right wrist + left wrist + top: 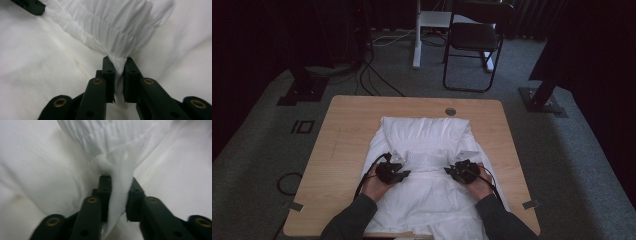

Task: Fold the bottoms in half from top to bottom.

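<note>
A soft white cotton garment with a ribbed elastic band lies lengthwise along the wooden table, both the left gripper and right gripper pinching that gathered band.

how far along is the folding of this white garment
Early on. Done: the white garment lies spread on the table. In hand: the left gripper and right gripper each pinch one end of its gathered waistband. Left: no fold shows yet, so the folding itself likely remains.
</note>
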`<state>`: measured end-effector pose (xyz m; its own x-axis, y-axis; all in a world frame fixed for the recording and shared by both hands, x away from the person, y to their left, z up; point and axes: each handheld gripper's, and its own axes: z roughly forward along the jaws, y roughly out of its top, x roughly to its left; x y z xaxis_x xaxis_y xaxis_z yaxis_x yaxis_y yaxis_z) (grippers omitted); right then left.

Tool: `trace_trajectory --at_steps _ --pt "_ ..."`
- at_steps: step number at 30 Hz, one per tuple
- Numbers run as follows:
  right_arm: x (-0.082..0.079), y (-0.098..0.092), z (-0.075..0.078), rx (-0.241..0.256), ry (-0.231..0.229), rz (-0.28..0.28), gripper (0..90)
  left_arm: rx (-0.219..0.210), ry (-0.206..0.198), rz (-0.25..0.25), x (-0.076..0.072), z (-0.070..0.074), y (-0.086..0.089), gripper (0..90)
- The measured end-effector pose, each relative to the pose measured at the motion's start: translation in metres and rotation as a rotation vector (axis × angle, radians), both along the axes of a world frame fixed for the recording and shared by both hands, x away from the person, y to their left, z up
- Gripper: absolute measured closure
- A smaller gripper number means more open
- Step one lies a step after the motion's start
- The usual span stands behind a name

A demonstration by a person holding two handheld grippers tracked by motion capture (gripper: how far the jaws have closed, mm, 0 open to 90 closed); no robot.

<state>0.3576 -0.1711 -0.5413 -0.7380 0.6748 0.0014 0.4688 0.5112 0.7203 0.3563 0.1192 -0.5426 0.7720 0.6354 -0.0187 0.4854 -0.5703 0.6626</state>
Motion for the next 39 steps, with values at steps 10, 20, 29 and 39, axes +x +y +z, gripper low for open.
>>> trace_trajectory --at_steps 10,20,29,39 --pt "0.007 -0.031 0.022 0.199 0.072 0.004 48.8 -0.162 -0.035 0.075 0.000 0.046 0.027 55.8" --pt "0.060 -0.016 0.019 0.100 0.081 -0.156 82.6 -0.031 0.040 0.164 0.052 0.028 0.003 89.9" --pt "0.047 -0.010 0.007 0.120 0.099 -0.043 78.4 -0.050 0.010 0.083 0.028 0.016 -0.004 83.6" --pt "0.008 -0.014 0.021 0.143 0.040 0.098 72.4 -0.102 -0.012 -0.005 -0.012 0.013 -0.001 78.1"
